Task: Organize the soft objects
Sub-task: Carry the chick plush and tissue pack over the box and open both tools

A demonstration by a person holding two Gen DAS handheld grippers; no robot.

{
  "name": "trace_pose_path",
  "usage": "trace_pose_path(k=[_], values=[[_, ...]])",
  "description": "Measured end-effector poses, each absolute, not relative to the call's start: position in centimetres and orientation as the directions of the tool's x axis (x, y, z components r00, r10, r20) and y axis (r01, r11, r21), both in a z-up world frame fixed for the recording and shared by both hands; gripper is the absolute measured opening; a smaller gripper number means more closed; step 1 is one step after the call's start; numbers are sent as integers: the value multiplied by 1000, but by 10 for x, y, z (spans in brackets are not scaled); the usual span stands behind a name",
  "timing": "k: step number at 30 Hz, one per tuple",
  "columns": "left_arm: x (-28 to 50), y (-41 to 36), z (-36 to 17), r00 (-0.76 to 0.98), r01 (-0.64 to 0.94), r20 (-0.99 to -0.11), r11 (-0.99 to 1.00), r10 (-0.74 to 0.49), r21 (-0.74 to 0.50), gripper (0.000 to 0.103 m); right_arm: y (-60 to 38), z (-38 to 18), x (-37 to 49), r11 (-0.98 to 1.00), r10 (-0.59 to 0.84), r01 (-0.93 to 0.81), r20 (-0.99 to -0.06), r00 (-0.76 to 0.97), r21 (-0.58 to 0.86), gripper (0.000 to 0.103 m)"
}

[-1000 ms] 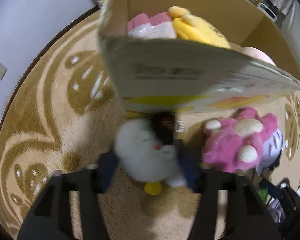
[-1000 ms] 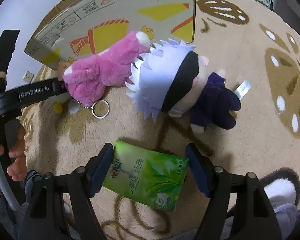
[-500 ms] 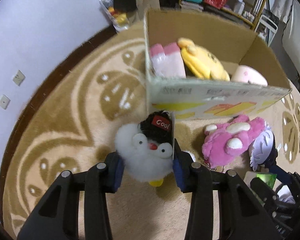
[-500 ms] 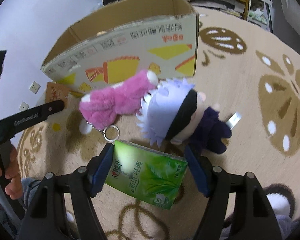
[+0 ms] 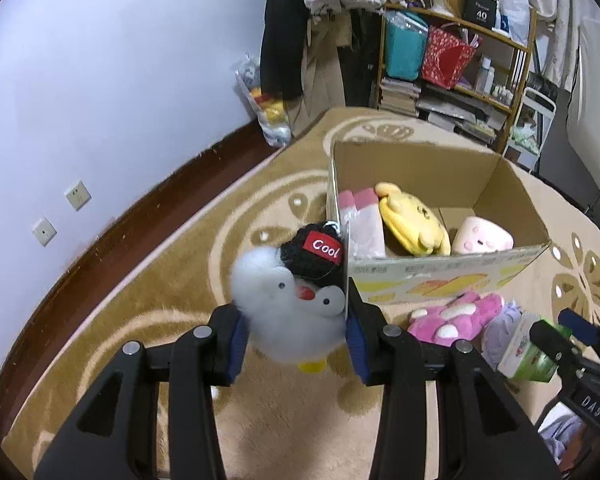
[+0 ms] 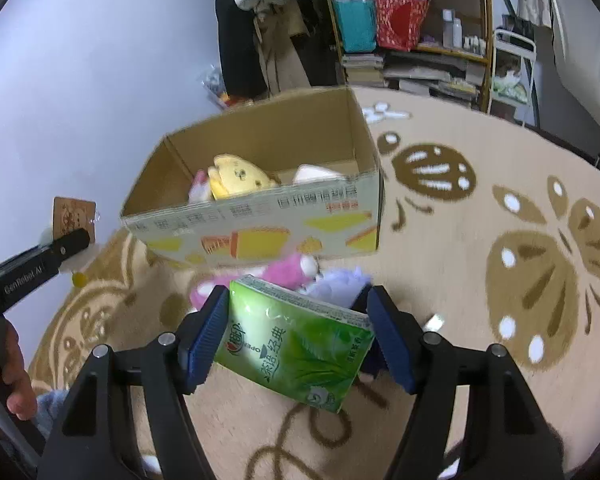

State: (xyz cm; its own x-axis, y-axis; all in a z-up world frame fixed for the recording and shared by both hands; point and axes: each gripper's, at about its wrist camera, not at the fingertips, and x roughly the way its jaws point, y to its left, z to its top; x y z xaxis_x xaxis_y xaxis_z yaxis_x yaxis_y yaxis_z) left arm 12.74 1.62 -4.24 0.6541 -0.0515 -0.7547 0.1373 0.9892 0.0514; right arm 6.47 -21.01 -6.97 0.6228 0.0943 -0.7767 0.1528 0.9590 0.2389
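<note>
My left gripper (image 5: pixel 296 320) is shut on a white penguin plush (image 5: pixel 268 280) with a black "Cool" hat, held above the carpet just left of the cardboard box (image 5: pixel 452 268). My right gripper (image 6: pixel 296 308) is shut on a green tissue pack (image 6: pixel 292 348), lifted in front of the box (image 6: pixel 260 232). Inside the box lie a yellow plush (image 5: pixel 412 220), a pink-and-white soft item (image 5: pixel 364 216) and a pale pink plush (image 5: pixel 480 236). A pink plush (image 5: pixel 452 316) and a lilac-haired doll (image 6: pixel 336 284) lie on the carpet against the box front.
The beige patterned carpet (image 6: pixel 480 280) stretches to the right. Behind the box stand a cluttered shelf (image 5: pixel 452 60), hanging clothes (image 5: pixel 284 32) and a plastic bag of toys (image 5: pixel 264 108). A person's hand (image 6: pixel 12 360) holds the left gripper's handle.
Both grippers have risen with their loads: the penguin and the tissue pack have come up off the carpet. Both views now look over the box rim into it.
</note>
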Motion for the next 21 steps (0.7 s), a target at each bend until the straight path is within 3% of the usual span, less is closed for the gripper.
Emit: trace_pose_path(k=[6,14,21], values=[[124,12,-25,699,155,-714,984,-43,93,40,-212,-51,74,950,125,140,-751,649,280,74],[132,4,-12,713,190,-695,980,-92,65,40,-219,-31,92,964,79,129,-713,697,232,74],[141,-15,7,755,199,-652,972,-71,124,40,-235,-16,114,966,62,130,-683,728,225,74]])
